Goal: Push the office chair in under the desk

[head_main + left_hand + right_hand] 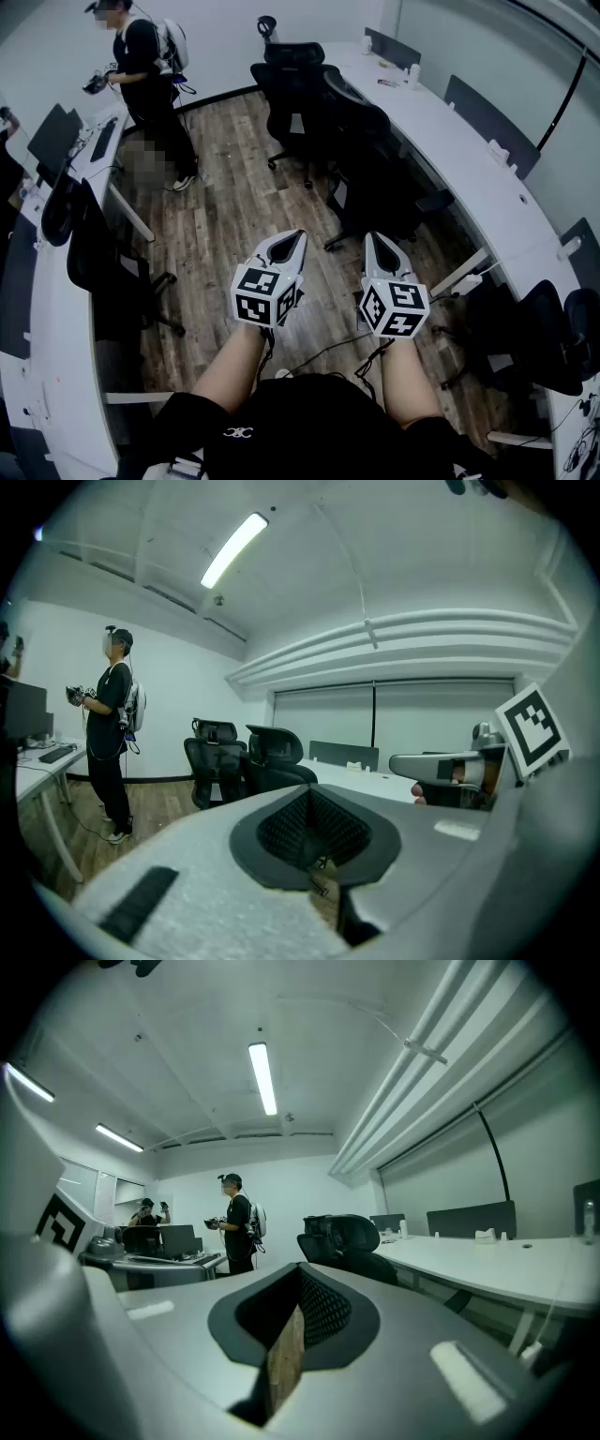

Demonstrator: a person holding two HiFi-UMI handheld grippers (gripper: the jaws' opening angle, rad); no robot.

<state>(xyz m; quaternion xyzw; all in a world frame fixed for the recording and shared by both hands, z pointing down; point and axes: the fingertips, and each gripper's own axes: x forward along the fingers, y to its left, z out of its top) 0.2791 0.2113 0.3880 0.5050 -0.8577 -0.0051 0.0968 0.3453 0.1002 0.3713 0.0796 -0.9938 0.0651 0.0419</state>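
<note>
Left gripper (296,236): your fingers closed, empty.
Right gripper (373,238): your fingers closed, empty.
Office chair (364,145): 12 o'clock, beside white surface (469,164).
Shirt logo (237,432): unreadable.

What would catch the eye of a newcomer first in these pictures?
First come the two grippers low in the middle of the head view, the left gripper and the right gripper, both shut and empty. Ahead of them, black office chairs stand beside the long white desk on the right, and a person stands at the upper left.
</note>
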